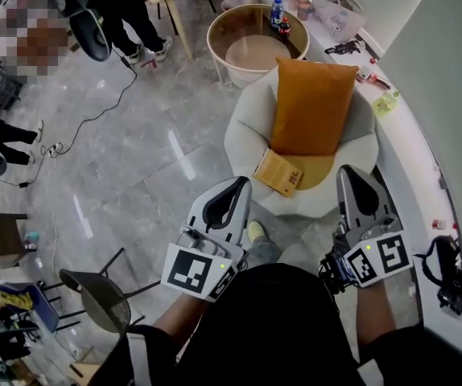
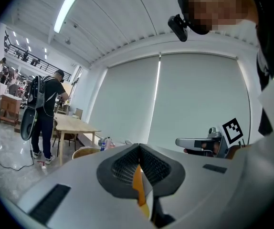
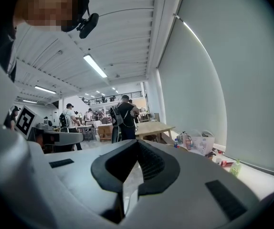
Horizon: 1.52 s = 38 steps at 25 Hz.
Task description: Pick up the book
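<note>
The left gripper [image 1: 241, 185] was clenched on nothing, its jaws pressed together, and the right gripper [image 1: 348, 172] likewise looked closed and empty (the orange sliver under the left jaws was only the cushion beyond). Both pointed roughly level toward the chair [image 1: 243, 139], stopping short of it. The book [image 1: 279, 171] lay flat on the seat at the foot of the cushion [image 1: 311, 95], ahead of both grippers and untouched. Nothing of the task looked done: reaching in, opening a gripper, gripping the book and lifting it were all left.
</note>
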{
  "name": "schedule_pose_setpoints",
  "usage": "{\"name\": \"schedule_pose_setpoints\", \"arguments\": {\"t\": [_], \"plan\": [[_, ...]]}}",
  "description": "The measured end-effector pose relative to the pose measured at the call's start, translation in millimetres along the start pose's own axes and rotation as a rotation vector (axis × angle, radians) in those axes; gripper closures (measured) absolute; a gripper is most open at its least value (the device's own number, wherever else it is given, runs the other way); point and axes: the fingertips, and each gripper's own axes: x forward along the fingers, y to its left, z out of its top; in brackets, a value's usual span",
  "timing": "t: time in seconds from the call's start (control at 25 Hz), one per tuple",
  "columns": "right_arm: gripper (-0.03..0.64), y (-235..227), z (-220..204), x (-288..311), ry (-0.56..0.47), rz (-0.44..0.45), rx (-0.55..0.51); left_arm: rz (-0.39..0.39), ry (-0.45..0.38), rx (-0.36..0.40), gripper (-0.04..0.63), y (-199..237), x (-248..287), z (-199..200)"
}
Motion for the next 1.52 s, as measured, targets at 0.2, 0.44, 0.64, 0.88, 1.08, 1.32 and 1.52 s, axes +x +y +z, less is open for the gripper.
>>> {"name": "schedule_pose_setpoints", "arguments": {"t": [0.2, 0.44, 0.64, 0.88, 1.08, 1.32, 1.52], "plan": [[0.601, 3.7, -3.7, 3.5, 0.013, -0.019, -0.006, -0.021, 0.011, -0.011, 0.591, 7.7, 3.1, -4.8], [0.601, 1.3, -3.9, 5.5, 0.020, -0.033, -0.015, -0.047, 0.009, -0.015, 0.591, 7.0, 8.8, -4.5], [0.601, 0.9, 0.7, 9.7, 0.011, -0.031, -0.026, -0.048, 0.004, -0.013, 0.591, 9.9, 11.8, -3.2], [0.601, 1.1, 7.8, 14.5, 0.000, -0.018, -0.033, -0.043, -0.015, -0.003, 0.591, 10.7, 13.3, 6.5], [0.601, -2.2, 10.5, 18.1, -0.002, -0.004, -0.036, -0.024, -0.020, -0.007, 0.591, 11.9, 18.1, 9.3], [0.601, -19.9, 4.1, 23.0, 0.023, -0.003, -0.016, -0.012, 0.005, -0.016, 0.591, 12.9, 34.9, 4.9], [0.601, -42.5, 3.0, 33.0, 0.033, 0.003, 0.012, -0.001, 0.020, -0.012, 0.591, 13.8, 58.0, 9.6]]}}
